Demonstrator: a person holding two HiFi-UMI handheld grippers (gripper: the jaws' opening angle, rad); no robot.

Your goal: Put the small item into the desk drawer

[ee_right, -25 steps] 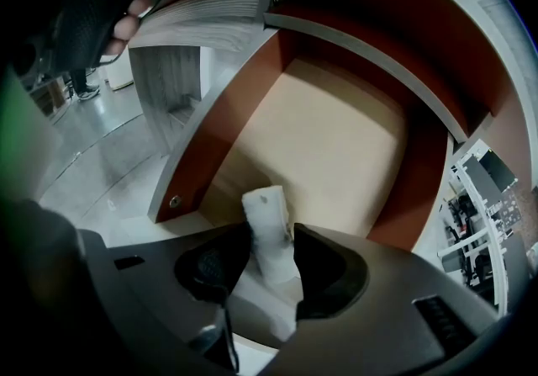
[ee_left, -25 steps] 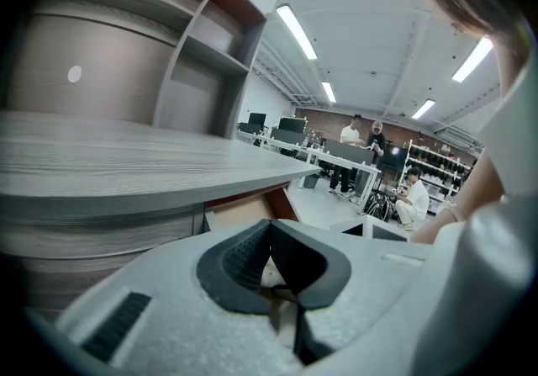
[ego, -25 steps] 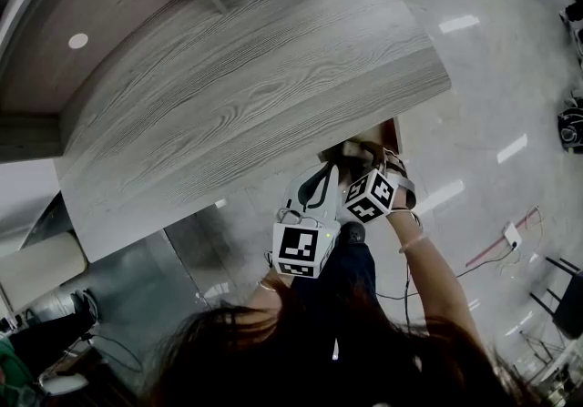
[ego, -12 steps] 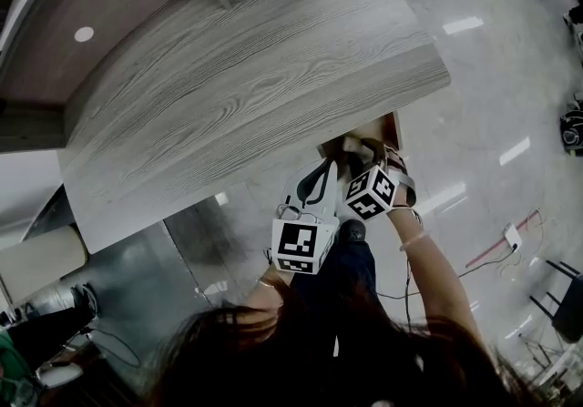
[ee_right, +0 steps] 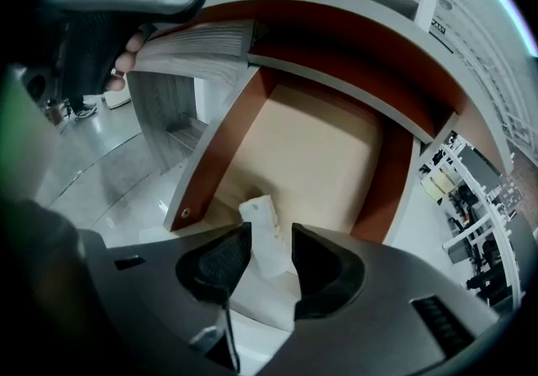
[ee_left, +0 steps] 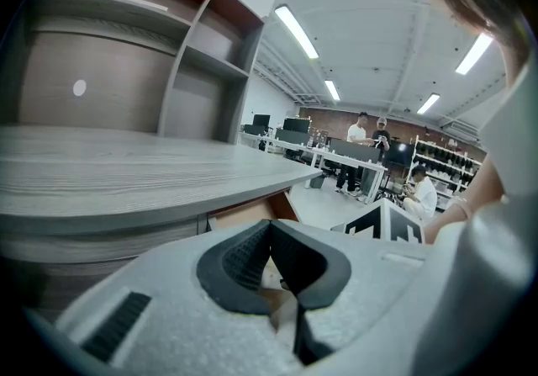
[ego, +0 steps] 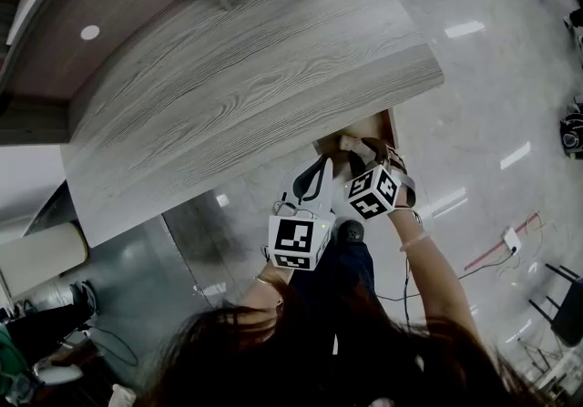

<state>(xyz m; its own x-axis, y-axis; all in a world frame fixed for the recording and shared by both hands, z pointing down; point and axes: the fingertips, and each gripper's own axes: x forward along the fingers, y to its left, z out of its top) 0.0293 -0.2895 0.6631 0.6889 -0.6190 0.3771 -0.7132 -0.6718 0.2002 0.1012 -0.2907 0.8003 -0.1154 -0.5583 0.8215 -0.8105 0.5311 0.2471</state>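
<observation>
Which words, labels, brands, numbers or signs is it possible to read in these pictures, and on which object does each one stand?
No word, brand or number can be read anywhere.
Left marker cube and right marker cube: only black-and-white square patterns, no letters.
Small label on the shelf edge: too small and blurred to read.

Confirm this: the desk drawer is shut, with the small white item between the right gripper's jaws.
Wrong: the desk drawer is open, as the right gripper view shows. The small white item is between the right gripper's closing jaws.
</observation>
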